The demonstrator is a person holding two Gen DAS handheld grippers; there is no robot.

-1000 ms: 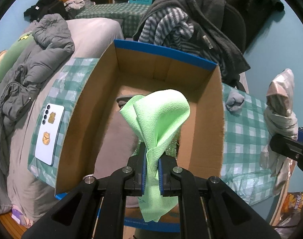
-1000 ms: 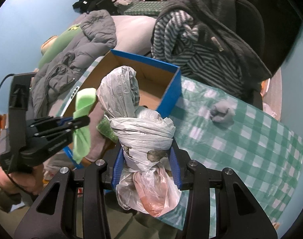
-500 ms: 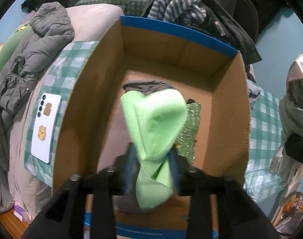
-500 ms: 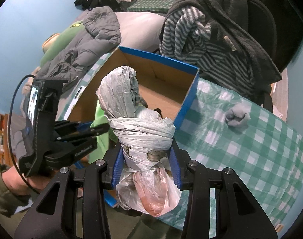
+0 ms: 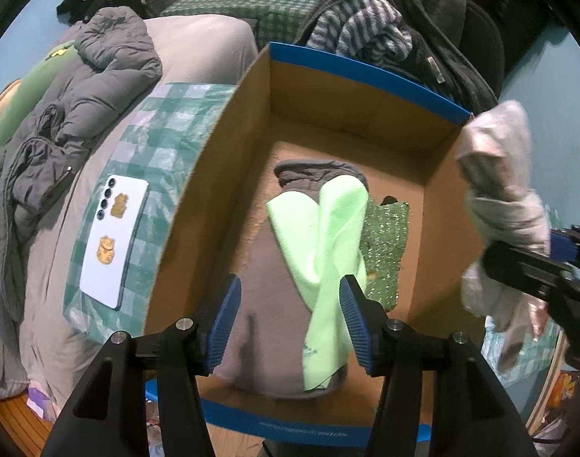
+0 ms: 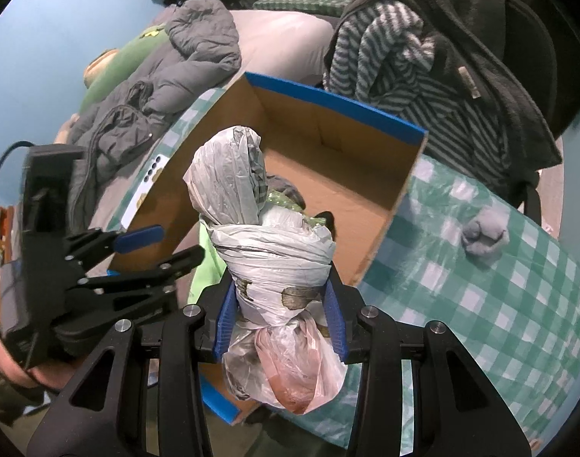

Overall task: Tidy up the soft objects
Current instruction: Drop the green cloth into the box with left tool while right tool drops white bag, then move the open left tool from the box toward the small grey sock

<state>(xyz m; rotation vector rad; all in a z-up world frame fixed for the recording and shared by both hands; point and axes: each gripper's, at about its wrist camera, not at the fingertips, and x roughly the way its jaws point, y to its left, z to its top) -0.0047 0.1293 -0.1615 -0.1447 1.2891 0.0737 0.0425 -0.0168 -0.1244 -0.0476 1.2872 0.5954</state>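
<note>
The left gripper (image 5: 290, 320) is opening its fingers over the brown cardboard box with blue edges (image 5: 366, 76). The light green cloth (image 5: 324, 247) is hanging between them, brushing the right finger, over a grey cloth (image 5: 313, 175) in the box. White writing on the box's blue bottom edge is upside down and too small to read. The right gripper (image 6: 280, 318) is squeezing a knotted white plastic bag bundle (image 6: 267, 251), which is hiding part of the box. A white phone with two gold cat stickers (image 5: 112, 242) is lying on the green checked bench (image 5: 168, 114), middle left.
</note>
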